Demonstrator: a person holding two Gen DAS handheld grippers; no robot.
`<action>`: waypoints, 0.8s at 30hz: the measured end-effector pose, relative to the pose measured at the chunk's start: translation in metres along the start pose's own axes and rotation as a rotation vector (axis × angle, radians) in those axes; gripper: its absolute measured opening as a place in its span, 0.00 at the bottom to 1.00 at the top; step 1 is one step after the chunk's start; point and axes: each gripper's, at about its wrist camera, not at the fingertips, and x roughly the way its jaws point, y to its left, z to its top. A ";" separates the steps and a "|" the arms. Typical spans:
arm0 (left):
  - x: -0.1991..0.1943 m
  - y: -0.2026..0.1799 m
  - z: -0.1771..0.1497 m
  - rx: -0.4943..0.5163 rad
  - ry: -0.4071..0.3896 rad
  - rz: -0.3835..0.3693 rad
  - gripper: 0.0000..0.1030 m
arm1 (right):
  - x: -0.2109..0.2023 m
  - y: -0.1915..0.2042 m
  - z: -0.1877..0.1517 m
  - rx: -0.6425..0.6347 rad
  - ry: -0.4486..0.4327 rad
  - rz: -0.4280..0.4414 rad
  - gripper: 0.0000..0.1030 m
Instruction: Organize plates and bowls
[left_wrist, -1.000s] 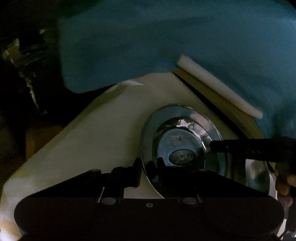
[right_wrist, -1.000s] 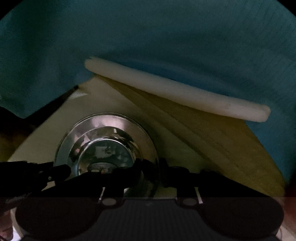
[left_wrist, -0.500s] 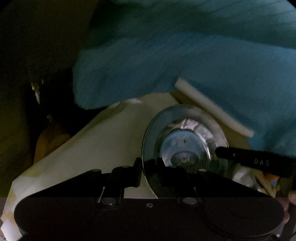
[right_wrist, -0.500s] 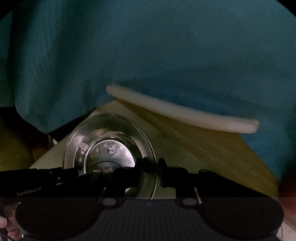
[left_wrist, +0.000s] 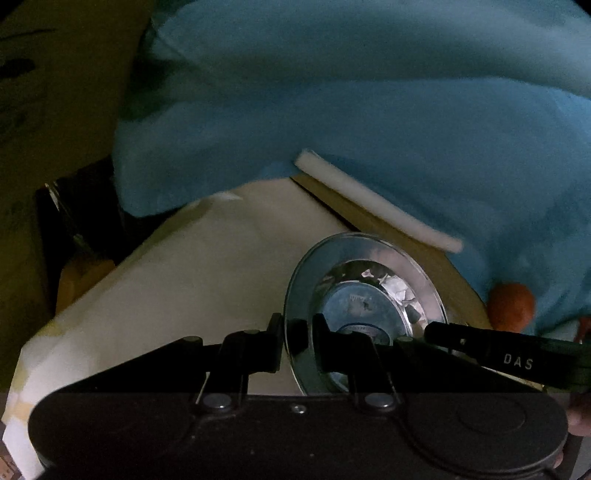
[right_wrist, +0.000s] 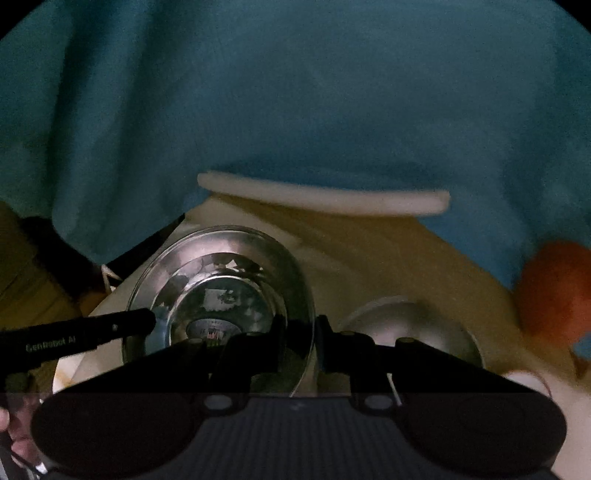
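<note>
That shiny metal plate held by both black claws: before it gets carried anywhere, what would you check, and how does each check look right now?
1. Left gripper clamped on the plate rim: ok.
2. Right gripper clamped on the opposite rim: ok.
3. Plate clear of the white cloth below: cannot tell; it looks lifted.
4. Nothing loose in the plate: ok, only reflections and a label show.
5. Second metal dish to the right kept clear: ok, it sits apart.
6. Blue drape and white foam strip behind, out of the way: cannot tell.
</note>
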 end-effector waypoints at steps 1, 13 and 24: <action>-0.002 -0.001 -0.002 0.008 0.012 -0.004 0.16 | -0.002 0.000 -0.007 0.010 0.002 0.004 0.18; -0.003 -0.004 -0.032 0.114 0.155 -0.025 0.16 | -0.027 -0.001 -0.066 0.098 0.059 0.035 0.17; 0.007 -0.016 -0.049 0.230 0.225 -0.026 0.16 | -0.043 -0.010 -0.108 0.193 0.109 0.021 0.17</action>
